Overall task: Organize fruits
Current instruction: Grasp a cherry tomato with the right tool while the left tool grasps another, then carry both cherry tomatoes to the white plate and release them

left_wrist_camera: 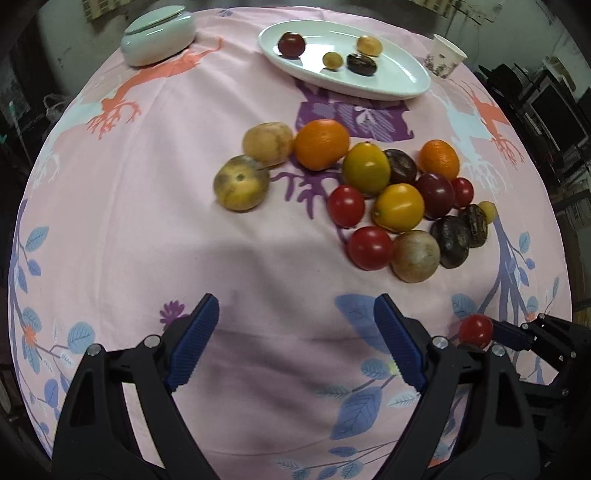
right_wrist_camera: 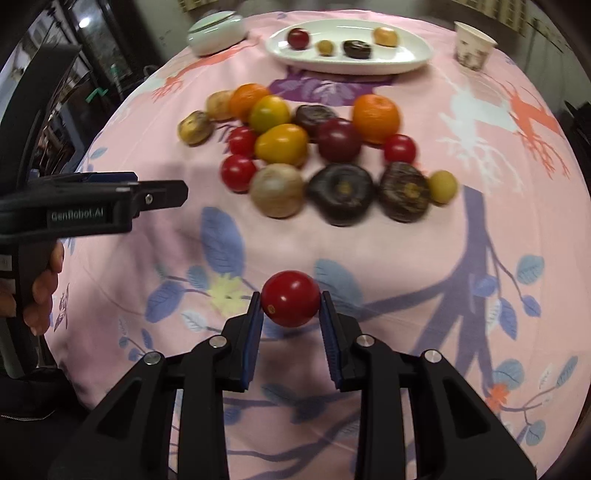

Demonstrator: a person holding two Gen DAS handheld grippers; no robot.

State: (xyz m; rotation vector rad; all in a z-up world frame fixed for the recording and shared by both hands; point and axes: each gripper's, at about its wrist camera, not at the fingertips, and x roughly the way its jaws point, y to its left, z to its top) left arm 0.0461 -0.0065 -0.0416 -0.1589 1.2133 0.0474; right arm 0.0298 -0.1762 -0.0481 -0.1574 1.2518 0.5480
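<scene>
Clamped between the blue pads of the right gripper (right_wrist_camera: 290, 300) is a small red tomato (right_wrist_camera: 290, 298), held clear of the pink tablecloth (right_wrist_camera: 369, 243) near the close edge of the table. No earlier picture is at hand, so only the grip itself can be told. To its left the left gripper (left_wrist_camera: 295, 332) hangs with its jaws spread wide and nothing between them, a hand (right_wrist_camera: 44, 288) wrapped round its handle. Farther out lies the pile of fruit (right_wrist_camera: 317, 155): oranges, yellow and red tomatoes, dark wrinkled fruit and brownish round ones, many touching. Beyond the pile, at the far side, a white oval plate (right_wrist_camera: 406, 55) holds four small fruits. A pale lidded bowl (right_wrist_camera: 216, 31) sits far left, a paper cup (right_wrist_camera: 472, 46) far right.
</scene>
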